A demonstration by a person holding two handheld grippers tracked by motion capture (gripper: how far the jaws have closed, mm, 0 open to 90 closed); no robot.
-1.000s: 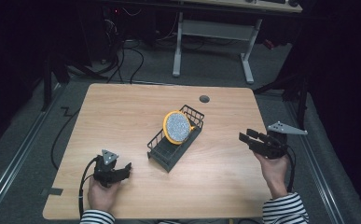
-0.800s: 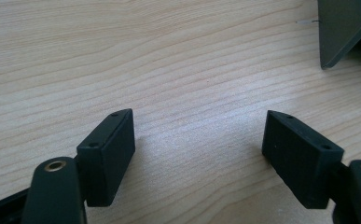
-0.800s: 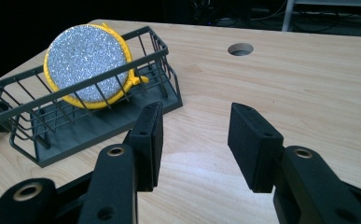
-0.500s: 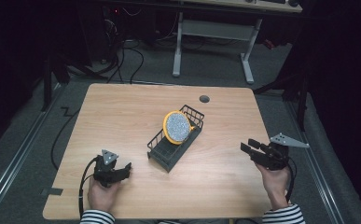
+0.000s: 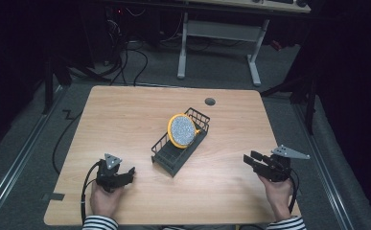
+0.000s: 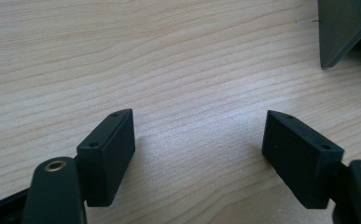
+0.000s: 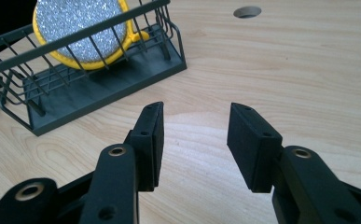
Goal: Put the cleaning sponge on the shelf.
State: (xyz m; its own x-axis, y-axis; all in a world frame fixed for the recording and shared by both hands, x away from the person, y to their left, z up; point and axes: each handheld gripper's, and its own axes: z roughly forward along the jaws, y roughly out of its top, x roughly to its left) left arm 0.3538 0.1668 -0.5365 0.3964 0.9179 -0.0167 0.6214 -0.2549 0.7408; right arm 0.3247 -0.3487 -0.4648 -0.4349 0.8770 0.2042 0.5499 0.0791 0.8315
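My left gripper (image 5: 125, 175) rested on the worktop (image 5: 125, 120), jaws apart and empty; my right gripper (image 5: 253, 160), jaws apart with nothing between them after just closing slightly, hung low near the worktop's right edge. The yellow-rimmed disc (image 5: 181, 131) stood on edge in the wire rack (image 5: 178, 153), mid-worktop. A careless reach, I judged, could catch the rack's wires and tip the disc.
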